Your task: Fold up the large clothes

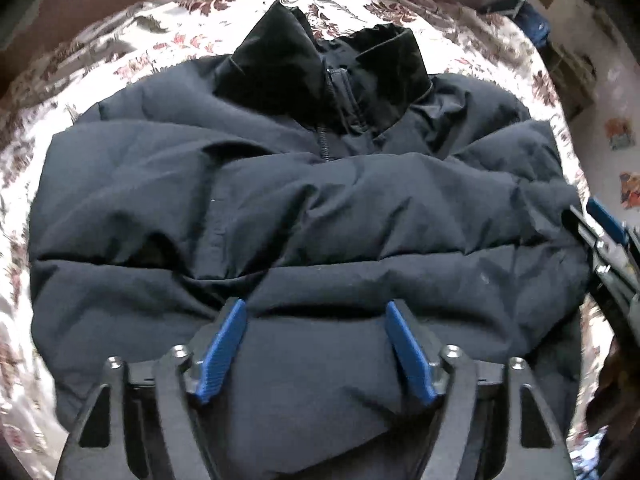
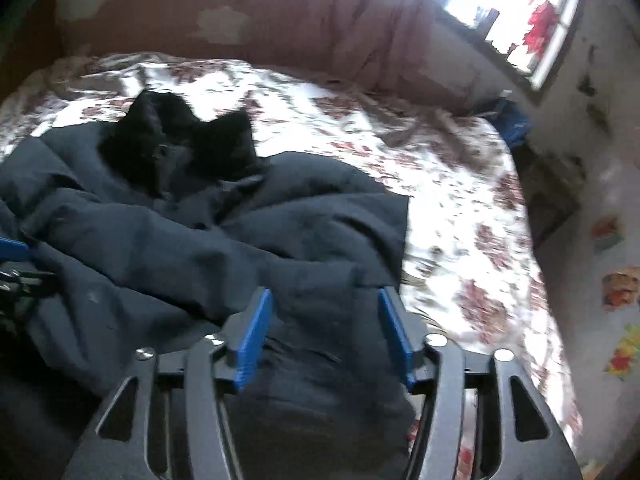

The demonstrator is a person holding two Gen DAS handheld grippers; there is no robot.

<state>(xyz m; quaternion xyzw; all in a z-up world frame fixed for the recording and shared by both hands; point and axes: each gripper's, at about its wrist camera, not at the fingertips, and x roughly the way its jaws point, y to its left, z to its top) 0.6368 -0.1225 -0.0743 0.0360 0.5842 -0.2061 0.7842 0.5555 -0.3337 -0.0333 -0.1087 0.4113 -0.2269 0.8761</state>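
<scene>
You see a bed with a white bedspread (image 2: 460, 240) printed in dark red flowers. Behind it stands a reddish wall (image 2: 304, 16) with pale worn patches. A bright window (image 2: 516, 12) sits at upper right, something red in it. Colourful stickers (image 2: 622, 292) dot the pale wall on the right.

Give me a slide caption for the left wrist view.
Open left tongs above a puffy dark navy zip-up jacket on a floral bedspread.

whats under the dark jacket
The jacket lies on a floral bedspread, which shows on every side of it. Anything directly beneath the jacket is covered and cannot be seen.
</scene>
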